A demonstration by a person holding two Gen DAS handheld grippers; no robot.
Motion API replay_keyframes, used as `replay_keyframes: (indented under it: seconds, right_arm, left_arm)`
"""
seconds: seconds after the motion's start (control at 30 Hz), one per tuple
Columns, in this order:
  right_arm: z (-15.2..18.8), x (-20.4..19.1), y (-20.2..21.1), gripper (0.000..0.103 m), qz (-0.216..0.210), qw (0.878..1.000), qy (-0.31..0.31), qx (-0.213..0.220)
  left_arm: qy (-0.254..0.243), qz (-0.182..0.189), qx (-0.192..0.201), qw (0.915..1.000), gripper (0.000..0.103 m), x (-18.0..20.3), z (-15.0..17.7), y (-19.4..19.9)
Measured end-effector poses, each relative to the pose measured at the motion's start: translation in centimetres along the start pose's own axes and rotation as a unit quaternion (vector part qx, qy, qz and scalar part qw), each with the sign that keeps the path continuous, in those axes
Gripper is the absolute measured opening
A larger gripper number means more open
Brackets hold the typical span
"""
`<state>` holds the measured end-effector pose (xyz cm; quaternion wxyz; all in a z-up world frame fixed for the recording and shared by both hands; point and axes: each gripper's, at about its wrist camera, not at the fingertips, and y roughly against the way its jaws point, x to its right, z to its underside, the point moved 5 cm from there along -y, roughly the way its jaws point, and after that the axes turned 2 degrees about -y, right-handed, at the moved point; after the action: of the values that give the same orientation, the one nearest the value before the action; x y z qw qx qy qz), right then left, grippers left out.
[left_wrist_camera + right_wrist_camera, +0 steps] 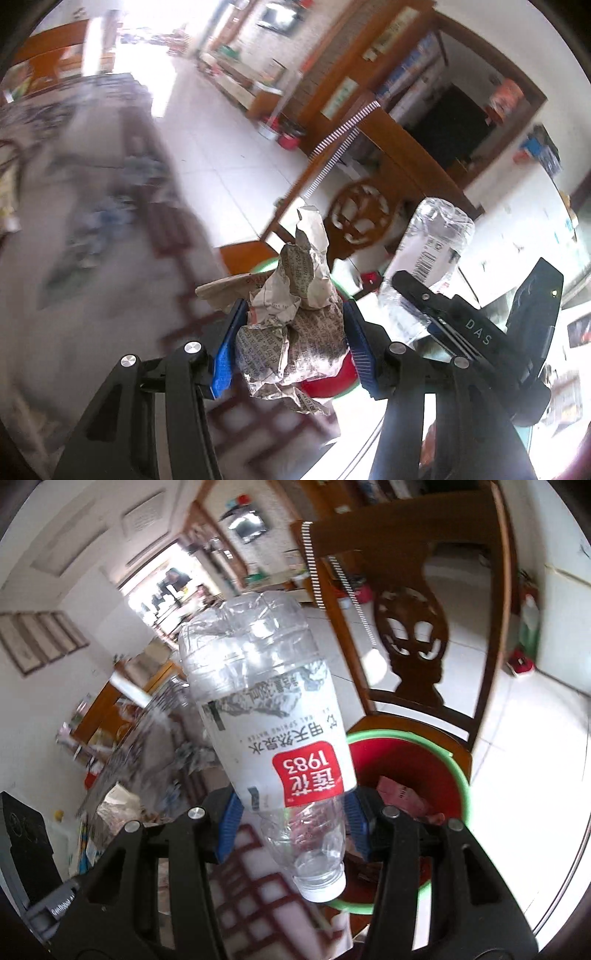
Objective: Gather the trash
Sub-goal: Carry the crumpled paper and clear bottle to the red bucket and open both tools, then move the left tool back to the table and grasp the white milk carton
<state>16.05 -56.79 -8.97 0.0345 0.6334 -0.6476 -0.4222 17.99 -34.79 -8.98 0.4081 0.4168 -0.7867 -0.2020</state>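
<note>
Crumpled newspaper [295, 325] clenched in my left claw [291, 343], plastic bottle [273, 731] pinched in my right claw [291, 823]. Both picked up; red bin [424, 775] at lower right, drop left to do.

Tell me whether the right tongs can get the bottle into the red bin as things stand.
Probably yes: the right tongs grip the plastic bottle, and the red bin sits open just ahead, nothing visibly between.

Both wrist views look down, close over one red basin [406, 764].
</note>
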Motion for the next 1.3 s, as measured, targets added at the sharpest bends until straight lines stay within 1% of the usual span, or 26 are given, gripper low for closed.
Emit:
replay_keyframes:
  seconds: [0.1,0.17,0.2,0.3,0.33,0.37,0.4,0.43,0.5,0.67,0.77,0.83,0.87,0.9,0.93,0.97,1.03,1.1,1.17,1.2,1.23,1.27,1.3]
  right_arm:
    - [-0.2,1.1,0.0,0.048,0.005,1.000,-0.021,0.001]
    - [-0.3,1.7,-0.1,0.048,0.011,1.000,-0.024,0.002]
    - [-0.3,1.9,-0.2,0.048,0.021,1.000,-0.023,0.002]
    - [-0.2,2.2,-0.5,0.050,0.045,0.999,-0.021,0.001]
    - [-0.3,2.5,-0.5,0.057,0.051,0.998,-0.024,0.002]
    - [-0.5,2.8,-0.4,0.063,0.058,0.998,-0.029,0.006]
    - [-0.6,3.1,-0.3,0.072,0.064,0.997,-0.035,0.014]
    - [-0.7,3.2,0.1,0.076,0.067,0.997,-0.043,0.025]
    - [-0.9,3.3,0.5,0.078,0.072,0.996,-0.046,0.038]
    - [-0.9,2.8,0.4,0.080,0.073,0.996,-0.036,0.040]
    - [-1.0,2.3,0.5,0.083,0.068,0.996,-0.035,0.044]
    - [-0.8,1.7,0.4,0.085,0.059,0.997,-0.033,0.040]
    - [-0.6,1.3,0.2,0.085,0.052,0.997,-0.031,0.036]
    - [-0.2,0.4,-0.1,0.085,0.041,0.998,-0.025,0.028]
    - [0.0,-0.2,-0.3,0.085,0.036,0.999,-0.017,0.021]
    - [0.4,-1.2,-0.6,0.085,0.031,0.999,-0.003,0.012]
    - [1.1,-3.5,-1.2,0.085,0.019,0.999,0.030,-0.001]
    - [1.8,-5.5,-1.5,0.086,0.007,0.998,0.055,-0.008]
    - [2.8,-7.8,-2.3,0.088,-0.009,0.996,0.081,-0.023]
    - [3.3,-8.6,-2.6,0.089,-0.013,0.996,0.087,-0.031]
    - [4.0,-9.6,-3.2,0.089,-0.020,0.994,0.097,-0.044]
    - [4.6,-10.5,-3.7,0.089,-0.026,0.993,0.105,-0.054]
    - [5.0,-11.2,-4.1,0.089,-0.030,0.991,0.112,-0.060]
  left_arm:
    - [-0.014,0.007,-0.011,0.9998,0.050,1.7,-0.7,-2.3]
    - [-0.018,0.008,-0.016,0.9997,0.050,2.1,-0.6,-3.0]
    - [-0.021,0.008,-0.017,0.9996,0.050,2.3,-0.7,-3.3]
    - [-0.019,0.002,-0.012,0.9997,0.060,2.5,-0.9,-4.0]
    - [-0.016,0.004,-0.014,0.9998,0.065,2.4,-1.1,-4.3]
    - [-0.013,0.007,-0.020,0.9997,0.067,2.4,-1.0,-4.6]
    - [-0.010,0.010,-0.026,0.9996,0.071,2.4,-1.0,-4.9]
    - [-0.006,0.012,-0.033,0.9994,0.071,2.2,-0.7,-5.2]
    - [0.000,0.012,-0.034,0.9994,0.071,1.8,-0.5,-5.2]
    - [0.015,0.018,-0.034,0.9991,0.071,0.8,-0.3,-4.6]
    - [0.013,0.013,-0.013,0.9997,0.071,-0.3,-0.6,-2.7]
    - [0.019,-0.014,0.027,0.9994,0.071,-2.6,-0.6,0.0]
    - [0.031,-0.036,0.052,0.9975,0.071,-4.5,-0.4,1.8]
    - [0.049,-0.061,0.073,0.9943,0.072,-6.9,-0.2,3.7]
    - [0.063,-0.080,0.085,0.9912,0.072,-8.7,-0.3,4.9]
    - [0.084,-0.113,0.100,0.9850,0.071,-11.7,-0.3,6.8]
    - [0.120,-0.191,0.118,0.9671,0.071,-17.2,-0.5,10.3]
    - [0.153,-0.262,0.127,0.9445,0.071,-22.2,-0.7,13.3]
    - [0.202,-0.310,0.133,0.9196,0.071,-27.7,-0.9,16.4]
    - [0.214,-0.328,0.130,0.9111,0.071,-29.4,-1.0,17.2]
    - [0.225,-0.362,0.120,0.8964,0.072,-31.7,-1.2,18.1]
    - [0.230,-0.392,0.107,0.8845,0.072,-33.6,-1.4,18.6]
    - [0.235,-0.409,0.094,0.8768,0.072,-35.1,-1.4,18.9]
